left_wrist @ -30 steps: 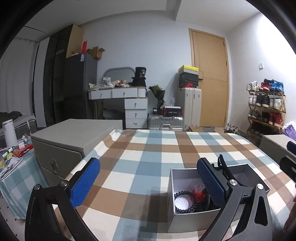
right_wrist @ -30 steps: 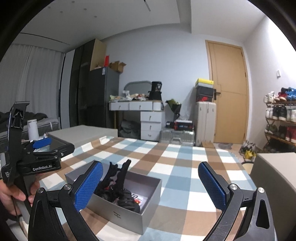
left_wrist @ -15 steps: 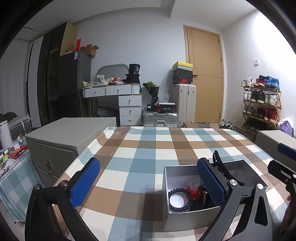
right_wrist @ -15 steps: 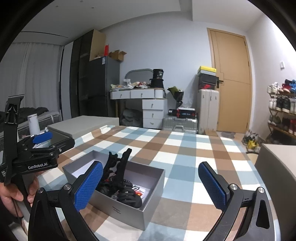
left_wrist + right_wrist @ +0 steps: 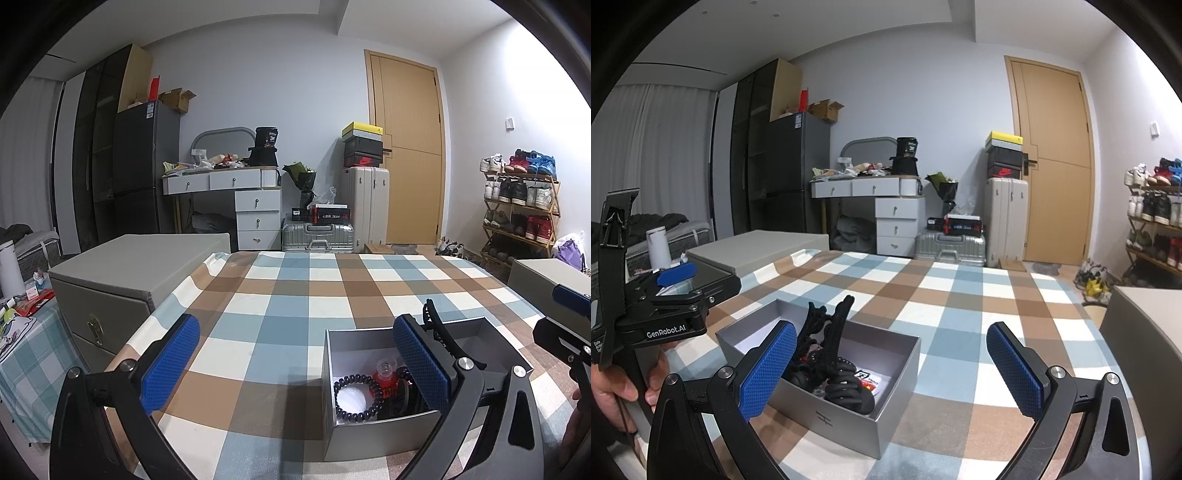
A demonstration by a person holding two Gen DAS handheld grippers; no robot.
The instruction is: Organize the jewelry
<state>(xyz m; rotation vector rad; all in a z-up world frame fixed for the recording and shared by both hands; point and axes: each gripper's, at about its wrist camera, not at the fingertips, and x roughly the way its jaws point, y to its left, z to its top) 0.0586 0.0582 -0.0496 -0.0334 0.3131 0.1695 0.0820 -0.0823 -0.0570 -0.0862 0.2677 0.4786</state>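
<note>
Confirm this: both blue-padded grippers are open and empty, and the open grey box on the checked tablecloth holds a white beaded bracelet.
The colour is wrong: the beaded bracelet is black, as the left wrist view shows. The rest stands: left gripper and right gripper open and empty, open grey box on the checked tablecloth.

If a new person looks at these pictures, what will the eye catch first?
Probably the open grey box on the checked tablecloth, holding a black bead bracelet, a small red item and a black branched stand. Both blue-padded grippers, left gripper and right gripper, frame it, wide open.
</note>
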